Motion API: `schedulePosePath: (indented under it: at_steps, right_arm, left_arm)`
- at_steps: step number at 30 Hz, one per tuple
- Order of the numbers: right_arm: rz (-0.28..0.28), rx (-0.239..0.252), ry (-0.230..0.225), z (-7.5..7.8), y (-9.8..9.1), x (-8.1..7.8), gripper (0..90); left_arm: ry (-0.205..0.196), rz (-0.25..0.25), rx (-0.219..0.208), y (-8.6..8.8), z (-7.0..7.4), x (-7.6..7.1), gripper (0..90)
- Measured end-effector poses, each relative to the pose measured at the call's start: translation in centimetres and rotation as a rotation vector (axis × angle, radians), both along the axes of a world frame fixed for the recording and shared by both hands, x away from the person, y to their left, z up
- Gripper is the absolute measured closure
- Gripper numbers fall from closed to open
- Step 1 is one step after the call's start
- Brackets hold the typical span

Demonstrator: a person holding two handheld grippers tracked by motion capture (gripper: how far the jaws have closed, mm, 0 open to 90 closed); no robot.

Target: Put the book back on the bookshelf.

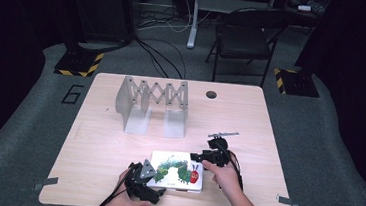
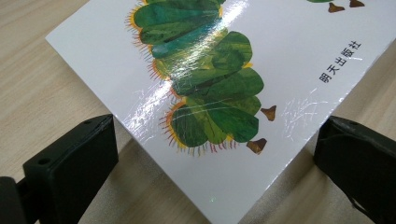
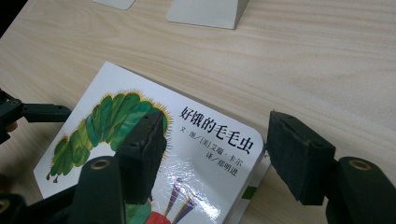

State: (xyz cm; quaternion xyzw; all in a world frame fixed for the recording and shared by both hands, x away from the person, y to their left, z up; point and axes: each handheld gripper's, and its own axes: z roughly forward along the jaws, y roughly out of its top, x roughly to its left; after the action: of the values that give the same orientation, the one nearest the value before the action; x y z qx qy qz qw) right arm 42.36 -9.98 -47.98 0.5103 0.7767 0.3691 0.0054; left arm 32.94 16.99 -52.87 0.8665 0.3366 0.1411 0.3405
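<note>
My white glossy picture book with the green caterpillar on its cover [image 1: 177,171] lies flat, cover up, on the pale wooden table [image 1: 97,140], at the near edge and about midway between left and right. Its long axis runs left to right across the table, nearly parallel to the near edge. The caterpillar stretches along that axis with its red head toward the right end and its tail toward the left.

My left tool [image 1: 140,179] sits at the book's near left corner. In the left gripper view [image 2: 212,158] its two black jaws stand wide on either side of that corner, with table showing between each pad and the book, so it is released and grips nothing.

My right tool [image 1: 201,158] is at the book's far right corner. In the right gripper view [image 3: 215,154] one jaw hangs over the cover above the caterpillar and the other stands off past the rounded corner, with a gap between that pad and the book's edge, so the tool is not clenched on the book, and I cannot tell whether the pad over the cover touches it.

Farther back on the table, well apart from the book, stands a grey metal expanding rack with scissor-lattice bars [image 1: 151,104]
</note>
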Motion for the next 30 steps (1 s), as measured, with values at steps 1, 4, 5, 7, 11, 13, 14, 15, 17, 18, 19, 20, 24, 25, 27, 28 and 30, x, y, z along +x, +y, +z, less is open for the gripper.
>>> schedulePosePath:
  at_steps: [1,4,5,7,11,13,14,15,17,18,19,20,24,25,27,28,30]
  right_arm:
    - [0.0,-0.005,0.003,0.1,0.0,0.0,36.9]
    - [0.005,-0.012,-0.002,0.3,0.1,-0.1,36.8]
    - [0.003,-0.012,0.0,0.3,0.1,-0.2,36.8]
    - [0.0,-0.012,-0.005,0.5,0.2,-0.2,36.8]
    - [0.002,-0.023,-0.018,0.9,0.3,-0.3,36.8]
    - [0.003,-0.024,-0.023,1.2,0.5,-0.4,36.8]
    - [0.002,-0.024,-0.022,1.4,0.5,-0.5,36.8]
    - [0.0,-0.023,-0.026,1.5,0.5,-0.5,36.8]
    - [0.002,-0.022,-0.036,1.6,0.6,-0.5,36.8]
    - [-0.004,-0.021,-0.032,1.7,0.6,-0.6,36.8]
    - [-0.001,-0.024,-0.029,1.9,0.6,-0.6,36.8]
    - [-0.003,-0.022,-0.032,1.9,0.7,-0.6,36.8]
    - [0.002,-0.017,-0.05,2.3,0.8,-0.6,36.8]
    - [0.003,-0.017,-0.057,2.4,0.8,-0.7,36.9]
    - [0.006,-0.021,-0.065,2.4,0.7,-0.7,36.9]
    - [0.004,-0.016,-0.064,2.5,0.8,-0.7,36.9]
    - [0.004,-0.017,-0.067,2.5,0.8,-0.7,37.0]
  left_arm:
    - [0.001,0.0,0.001,0.0,0.0,0.0,0.0]
    - [0.001,0.002,-0.005,-0.1,0.0,0.0,0.0]
    - [0.005,-0.004,-0.002,0.0,0.0,0.0,0.0]
    - [0.004,-0.002,0.0,0.0,0.0,0.0,0.0]
    - [0.007,0.005,0.003,-0.1,0.1,0.1,0.0]
    - [0.006,0.008,0.006,-0.1,0.1,0.1,0.0]
    - [0.008,0.007,0.008,-0.1,0.1,0.1,0.0]
    - [0.008,0.007,0.008,-0.1,0.1,0.1,0.0]
    - [0.01,0.008,0.006,-0.1,0.1,0.1,0.0]
    - [0.009,0.008,0.005,-0.1,0.1,0.1,0.0]
    - [0.009,0.006,0.01,-0.1,0.1,0.1,0.0]
    - [0.009,0.008,0.01,-0.1,0.1,0.1,0.0]
    - [0.009,0.032,0.01,-0.3,0.1,0.1,0.0]
    - [0.009,0.044,0.009,-0.4,0.1,0.1,0.0]
    - [0.006,0.06,0.006,-0.5,0.1,0.1,0.0]
    - [0.006,0.063,0.007,-0.6,0.1,0.1,0.0]
    - [0.007,0.067,0.009,-0.6,0.1,0.0,0.0]
